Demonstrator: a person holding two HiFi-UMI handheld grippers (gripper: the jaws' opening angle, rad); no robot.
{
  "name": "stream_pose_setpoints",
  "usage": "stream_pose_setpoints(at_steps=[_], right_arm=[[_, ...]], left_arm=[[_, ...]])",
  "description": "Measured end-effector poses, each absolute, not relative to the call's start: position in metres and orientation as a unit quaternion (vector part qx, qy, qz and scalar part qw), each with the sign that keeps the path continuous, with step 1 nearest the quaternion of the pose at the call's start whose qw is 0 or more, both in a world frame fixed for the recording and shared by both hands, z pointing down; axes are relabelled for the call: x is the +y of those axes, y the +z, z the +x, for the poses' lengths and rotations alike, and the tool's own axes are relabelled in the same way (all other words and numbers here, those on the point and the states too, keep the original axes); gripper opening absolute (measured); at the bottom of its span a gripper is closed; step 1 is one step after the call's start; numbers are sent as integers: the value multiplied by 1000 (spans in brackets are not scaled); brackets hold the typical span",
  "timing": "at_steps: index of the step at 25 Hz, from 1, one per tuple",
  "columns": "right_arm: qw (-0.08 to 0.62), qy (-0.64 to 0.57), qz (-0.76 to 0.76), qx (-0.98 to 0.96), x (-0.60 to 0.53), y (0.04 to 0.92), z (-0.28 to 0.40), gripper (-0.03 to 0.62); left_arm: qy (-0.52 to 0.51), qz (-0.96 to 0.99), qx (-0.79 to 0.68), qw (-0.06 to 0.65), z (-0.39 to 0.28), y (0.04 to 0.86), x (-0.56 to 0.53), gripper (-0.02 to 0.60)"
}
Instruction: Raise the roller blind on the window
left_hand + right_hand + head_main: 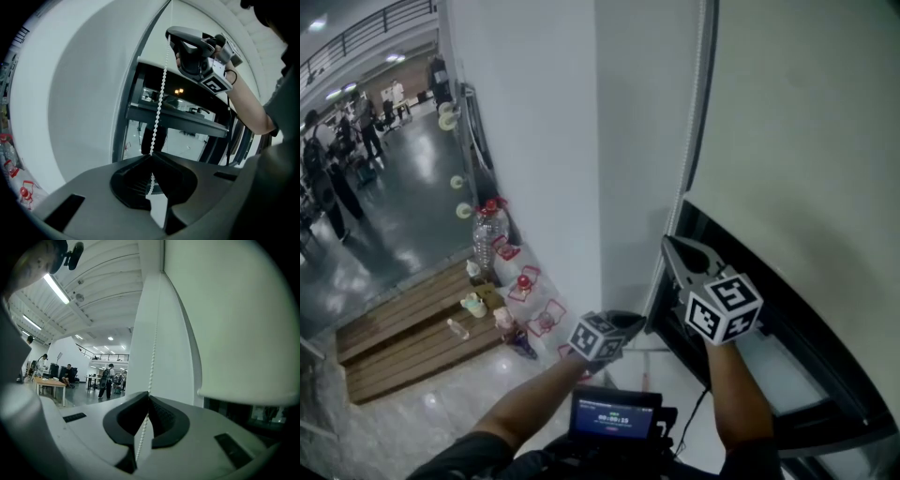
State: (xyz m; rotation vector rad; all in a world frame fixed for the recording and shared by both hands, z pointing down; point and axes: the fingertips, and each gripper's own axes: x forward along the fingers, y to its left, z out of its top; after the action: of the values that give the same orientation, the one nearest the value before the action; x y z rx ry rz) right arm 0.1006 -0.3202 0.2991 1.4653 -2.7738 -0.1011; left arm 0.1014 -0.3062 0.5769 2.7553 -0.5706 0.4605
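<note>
White pillar (pixel 544 141) fills the middle of the head view, and everything of note sits against the dark window frame (pixel 787 347) just right of it. Over that frame hangs the off-white roller blind (pixel 806 141), flat against the glass, its bottom edge running across the frame's width and leaving the lower pane uncovered. Along the frame's left edge, between frame and pillar, the white bead chain (pixel 161 93) runs straight up and down, its long axis vertical. The left gripper (pixel 151 157) points up toward the frame from below it, with its jaws clenched on the chain, and the beads pass through the slit between the dark pads. The right gripper (pixel 148 394) sits higher on the same line, at about the blind's bottom edge, and is likewise pinched tight on the chain, which rises from its tips up the frame's side. Well left of the frame, past the pillar, a wooden platform (pixel 412 328) on the polished floor carries a large water bottle (pixel 487 234), with people standing farther off in the hall.
</note>
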Motion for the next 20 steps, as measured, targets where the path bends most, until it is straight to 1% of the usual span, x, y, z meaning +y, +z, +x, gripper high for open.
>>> stream_pose_setpoints(at_steps=[5,13,14,15,16,20], right_arm=[[4,-13,474,-881,-321,330,102,2],[0,-7,480,-877,-324,331,111,0],[-2,-6,479,-878,-324,332,111,0],[-1,-7,478,-878,-324,331,110,0],[-1,-8,477,-879,-324,331,109,0],[1,-7,474,-881,-325,330,106,-2]], left_arm=[[171,950,-209,158,94,600,-302,0],[162,948,-221,163,95,603,-302,6],[161,946,-230,162,92,600,-304,25],[158,946,-237,159,88,594,-307,71],[153,947,-239,152,85,586,-309,98],[110,959,-232,117,78,524,-310,100]])
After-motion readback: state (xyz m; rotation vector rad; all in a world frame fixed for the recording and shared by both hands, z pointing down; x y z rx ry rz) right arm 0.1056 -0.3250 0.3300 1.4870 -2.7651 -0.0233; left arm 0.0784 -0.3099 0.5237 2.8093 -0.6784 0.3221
